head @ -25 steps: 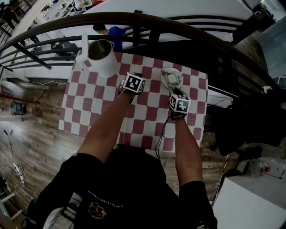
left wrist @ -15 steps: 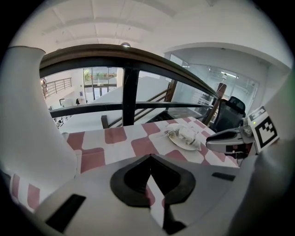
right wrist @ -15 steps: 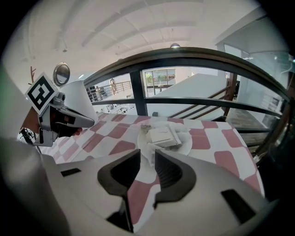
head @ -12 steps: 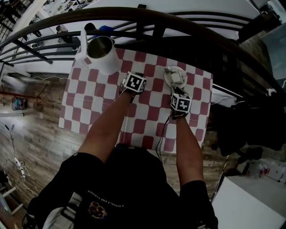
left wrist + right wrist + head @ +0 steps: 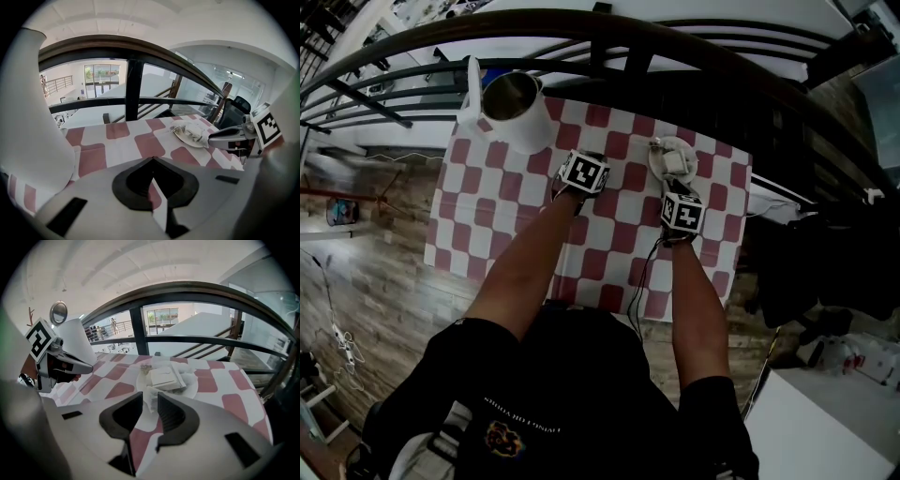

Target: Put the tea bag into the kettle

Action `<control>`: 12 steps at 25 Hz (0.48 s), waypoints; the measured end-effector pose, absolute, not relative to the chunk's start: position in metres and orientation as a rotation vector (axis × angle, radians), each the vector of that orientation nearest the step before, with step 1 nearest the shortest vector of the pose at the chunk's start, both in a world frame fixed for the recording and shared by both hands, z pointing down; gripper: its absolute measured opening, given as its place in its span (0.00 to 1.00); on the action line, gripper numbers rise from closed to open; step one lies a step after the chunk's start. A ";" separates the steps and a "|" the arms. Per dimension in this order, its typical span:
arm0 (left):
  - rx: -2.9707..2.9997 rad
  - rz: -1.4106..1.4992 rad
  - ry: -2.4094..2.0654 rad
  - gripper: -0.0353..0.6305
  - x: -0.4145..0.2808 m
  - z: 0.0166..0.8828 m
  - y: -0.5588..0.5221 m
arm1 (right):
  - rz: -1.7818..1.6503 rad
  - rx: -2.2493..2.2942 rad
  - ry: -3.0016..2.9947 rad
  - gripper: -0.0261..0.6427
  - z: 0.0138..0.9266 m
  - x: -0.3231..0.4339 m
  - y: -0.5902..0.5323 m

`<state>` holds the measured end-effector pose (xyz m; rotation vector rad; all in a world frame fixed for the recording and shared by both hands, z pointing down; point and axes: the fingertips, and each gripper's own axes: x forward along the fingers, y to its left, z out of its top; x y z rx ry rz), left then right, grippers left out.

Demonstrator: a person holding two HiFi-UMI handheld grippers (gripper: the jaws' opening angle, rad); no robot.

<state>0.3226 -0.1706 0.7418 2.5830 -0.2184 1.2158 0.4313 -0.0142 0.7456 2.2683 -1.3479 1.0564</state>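
While the tea bag [image 5: 165,377] lies flat as a square white packet on a small white plate [image 5: 193,386], that plate sits near the far right corner of the bench [image 5: 497,234], which is covered by a red-and-white checked cloth. More crumpled white paper lies around the packet on the plate.

The right claw [image 5: 150,401] hangs just short of the plate's near rim and points down at it. Its jaws stand a narrow gap apart and grip nothing. A fold of the white paper shows in the gap at their tips, and I cannot tell whether it touches them.

The left claw [image 5: 152,160] is over the far middle of the bench, between plate and kettle, with its jaws together and empty.

The white kettle [image 5: 511,112] stands upright with its top open at the far left corner, well apart from the plate. A dark railing [image 5: 609,47] curves past the bench's far edge.
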 end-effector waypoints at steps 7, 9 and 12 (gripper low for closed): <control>2.573 1.223 -0.225 0.05 0.322 0.747 -0.175 | 1.071 2.258 -1.346 0.18 0.752 0.430 -0.019; 2.575 1.221 -0.229 0.05 0.323 0.749 -0.178 | 1.071 2.256 -1.344 0.18 0.754 0.431 -0.021; 2.568 1.226 -0.232 0.05 0.323 0.752 -0.181 | 1.073 2.256 -1.339 0.18 0.758 0.434 -0.022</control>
